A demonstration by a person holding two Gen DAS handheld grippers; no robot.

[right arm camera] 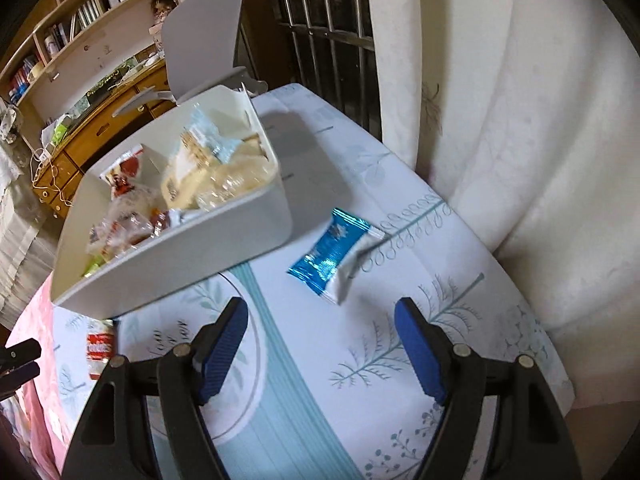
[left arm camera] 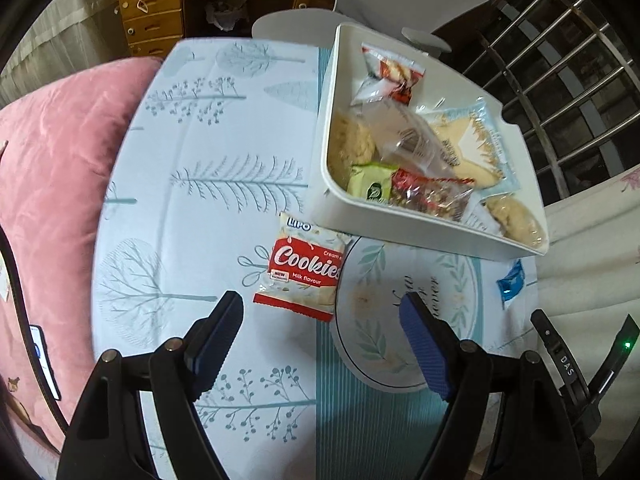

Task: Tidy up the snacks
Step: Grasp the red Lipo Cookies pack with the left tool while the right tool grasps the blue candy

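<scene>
On the tablecloth-covered table, a white rectangular plastic bin [left arm camera: 320, 184] sits at roughly 1 o'clock in the left wrist view, loaded with wrapped snacks: a red-and-white packet [left arm camera: 390, 76], clear-wrapped pale biscuits [left arm camera: 416, 144], a light blue packet [left arm camera: 480, 140], a green packet [left arm camera: 370, 186].

Just outside the bin's near wall, at 12 o'clock from the left gripper [left arm camera: 320, 312], lies a white-and-red cookie packet printed "Cookies, Milk flavour" [left arm camera: 302, 268]. It lies flat; its far corner appears to touch or slip under the bin edge, cannot tell which. Left gripper jaws spread wide, nothing between the blue ribbed pads [left arm camera: 420, 344]; the packet is beyond the fingertips, not touched.

Right wrist view: a shiny blue foil packet with white crimped ends [right arm camera: 334, 254] lies on the cloth at 12 o'clock from the right gripper [right arm camera: 320, 312], to the right of the bin [right arm camera: 180, 256], apart from it. Right gripper jaws likewise wide apart, empty, short of the packet.

Surface: pale blue tablecloth with a tree and leaf print [left arm camera: 208, 184], a teal ribbed stripe [right arm camera: 292, 420] and a round wreath motif [left arm camera: 404, 320].

Room: pink quilted fabric [left arm camera: 52, 184] at 9 o'clock, a white chair [right arm camera: 204, 36] behind the bin, wooden drawers [left arm camera: 152, 12], a bookshelf [right arm camera: 80, 16], metal window bars [left arm camera: 560, 92], a cream curtain [right arm camera: 520, 120] at 2 o'clock.
</scene>
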